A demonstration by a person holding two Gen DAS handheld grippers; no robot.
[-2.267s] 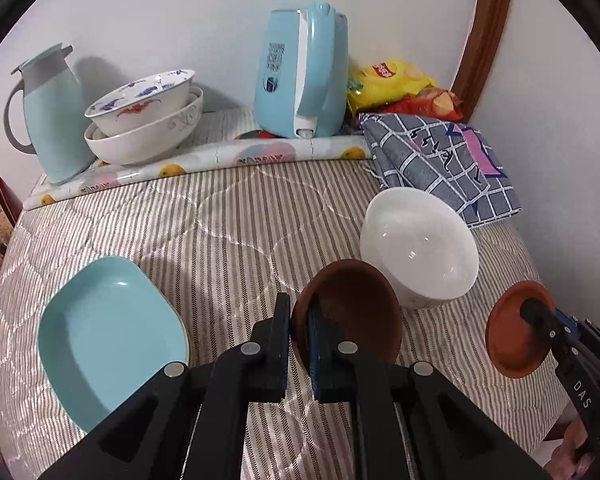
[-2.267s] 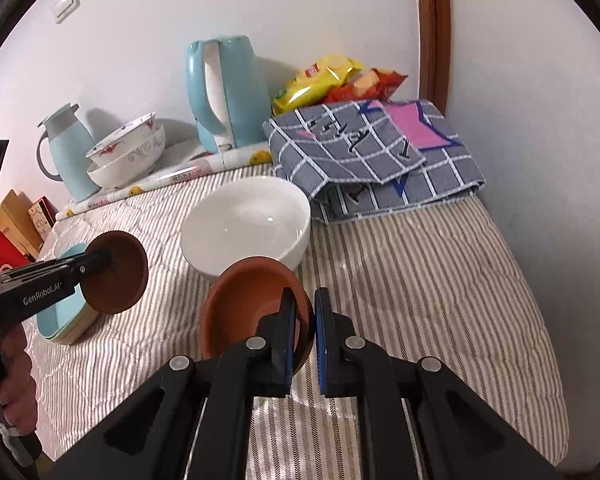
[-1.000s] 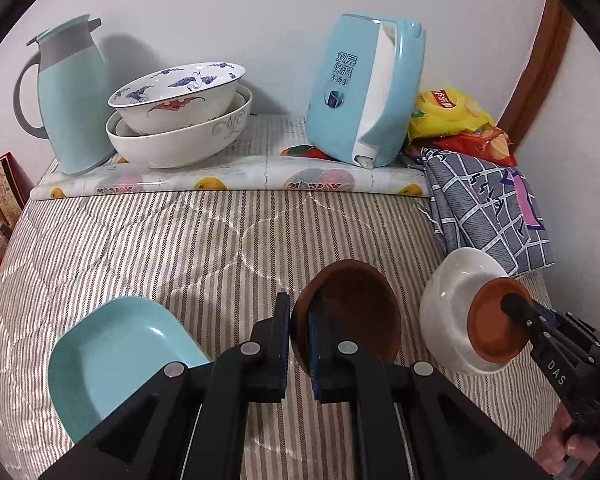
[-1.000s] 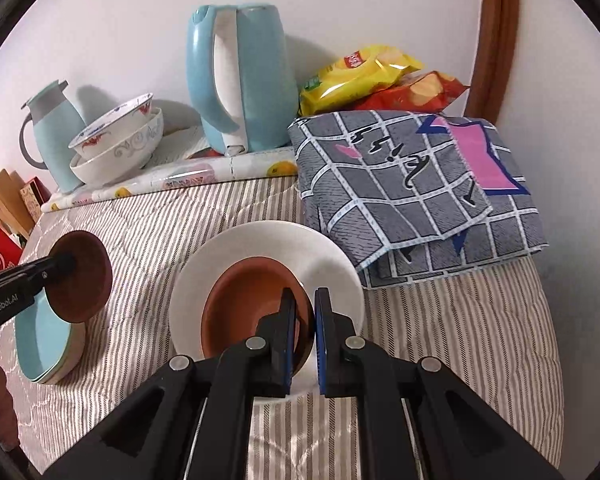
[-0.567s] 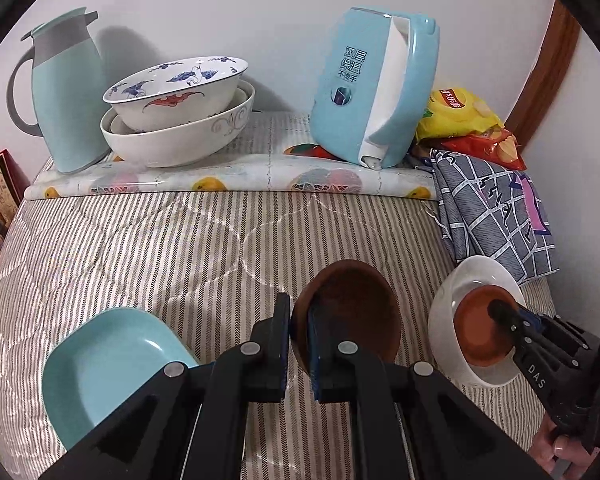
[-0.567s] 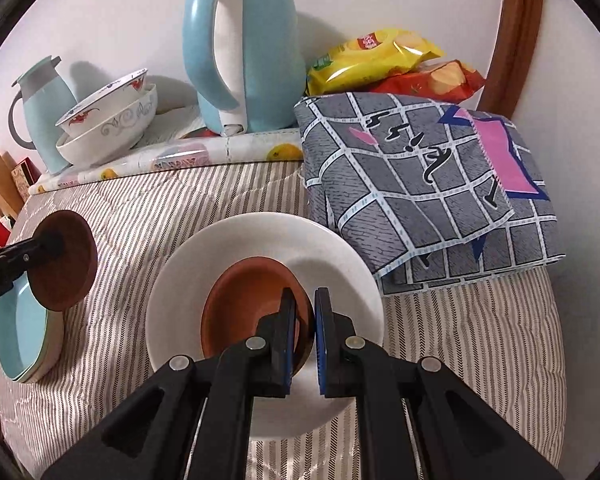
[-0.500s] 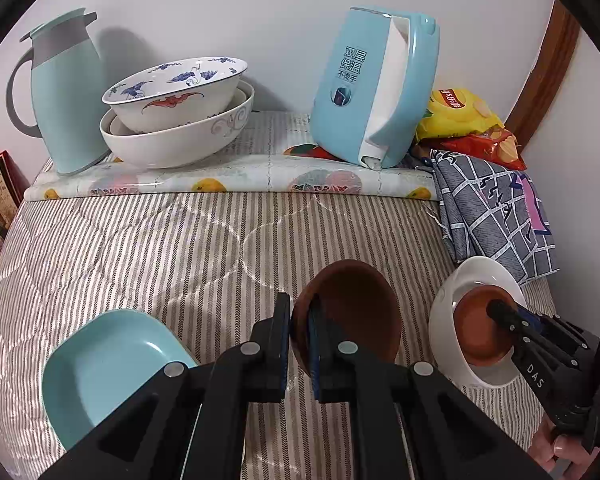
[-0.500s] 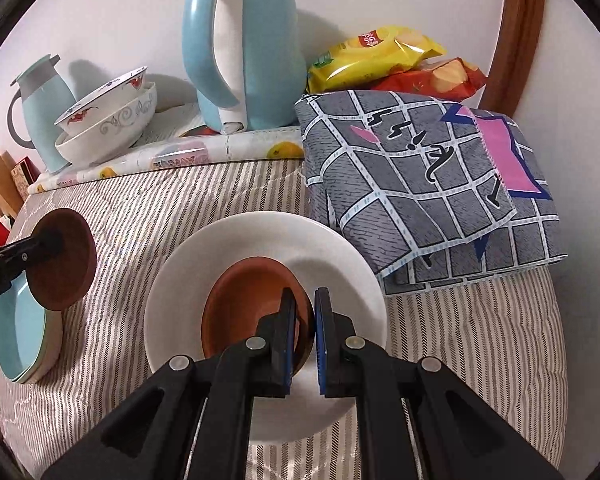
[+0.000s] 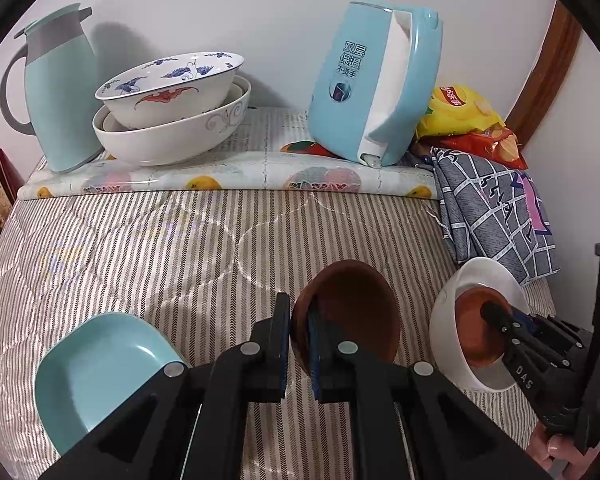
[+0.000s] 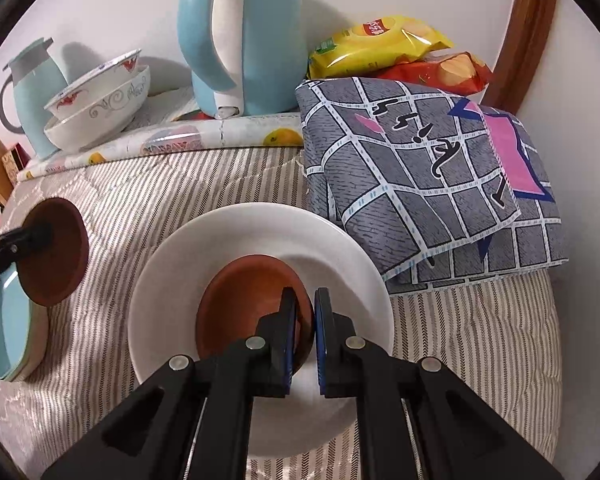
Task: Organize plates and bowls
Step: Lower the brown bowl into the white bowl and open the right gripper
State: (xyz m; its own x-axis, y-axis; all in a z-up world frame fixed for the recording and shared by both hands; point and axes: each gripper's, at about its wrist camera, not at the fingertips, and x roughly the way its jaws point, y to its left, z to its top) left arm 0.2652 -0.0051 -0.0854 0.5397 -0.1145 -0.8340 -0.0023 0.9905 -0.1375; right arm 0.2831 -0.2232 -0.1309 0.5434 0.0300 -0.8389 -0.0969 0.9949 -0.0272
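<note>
My left gripper (image 9: 300,322) is shut on the rim of a dark brown bowl (image 9: 356,312), which hangs above the striped quilt. The same gripper (image 10: 34,236) and its brown bowl (image 10: 56,264) show at the left of the right wrist view, over the stacked teal plates (image 10: 4,328). My right gripper (image 10: 305,320) is shut on the rim of a terracotta bowl (image 10: 240,300), which sits low inside a white bowl (image 10: 260,232). In the left wrist view, that white bowl (image 9: 452,308), the terracotta bowl (image 9: 472,332) and the right gripper (image 9: 494,314) are at the right. A teal plate (image 9: 96,364) lies lower left.
Two patterned bowls (image 9: 172,116) stand stacked at the back beside a teal jug (image 9: 56,92) and a blue kettle (image 9: 376,80). A folded grey checked cloth (image 10: 428,176) and snack bags (image 10: 380,48) lie at the back right, near the wall. A hand (image 9: 556,448) shows at the lower right.
My right gripper has carried the terracotta bowl over the white bowl and lowered it inside. The left gripper with the dark brown bowl has barely moved.
</note>
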